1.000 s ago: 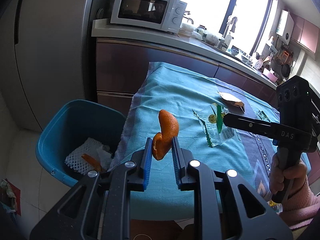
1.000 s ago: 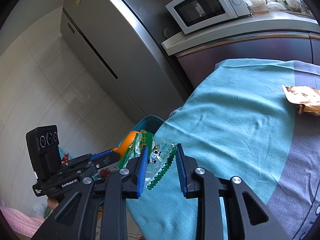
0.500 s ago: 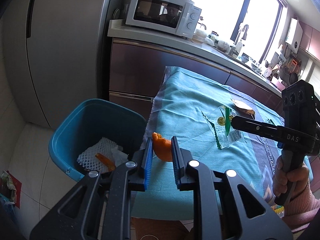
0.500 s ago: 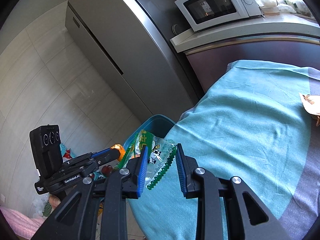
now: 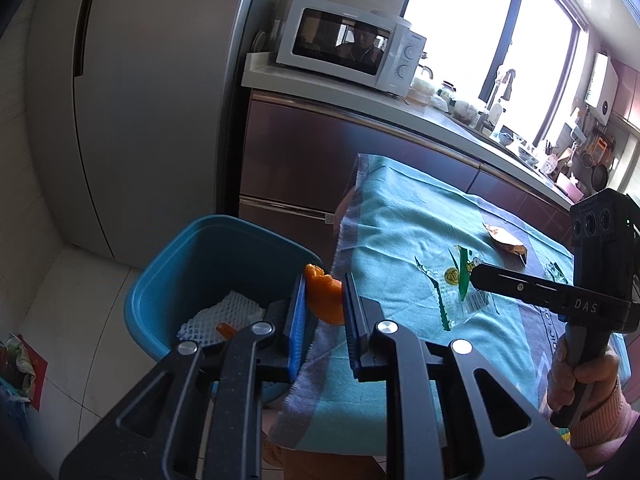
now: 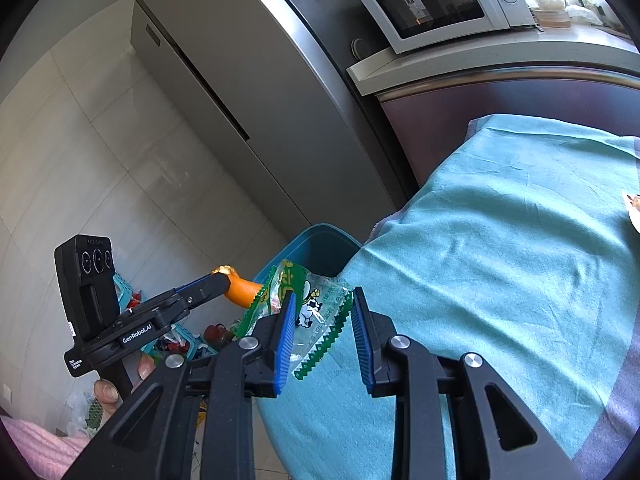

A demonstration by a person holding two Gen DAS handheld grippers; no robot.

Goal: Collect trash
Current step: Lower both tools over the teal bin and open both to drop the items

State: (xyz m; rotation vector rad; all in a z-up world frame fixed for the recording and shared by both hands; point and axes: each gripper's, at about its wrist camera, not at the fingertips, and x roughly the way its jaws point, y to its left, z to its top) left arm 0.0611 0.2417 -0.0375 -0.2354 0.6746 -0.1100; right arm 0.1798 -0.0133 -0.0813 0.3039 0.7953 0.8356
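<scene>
My left gripper is shut on an orange peel and holds it at the near rim of the blue trash bin, beside the table's left edge. In the right wrist view the same peel sticks out of the left gripper's fingers. My right gripper is shut on a clear and green plastic wrapper, held above the teal tablecloth near the bin. The wrapper also shows in the left wrist view.
The bin holds white foam netting and an orange scrap. A brown wrapper lies further back on the tablecloth. A fridge and a counter with a microwave stand behind. Clutter lies on the floor.
My left gripper has carried the orange peel left, from over the table to the bin's rim. My right gripper has moved left with the wrapper toward the bin.
</scene>
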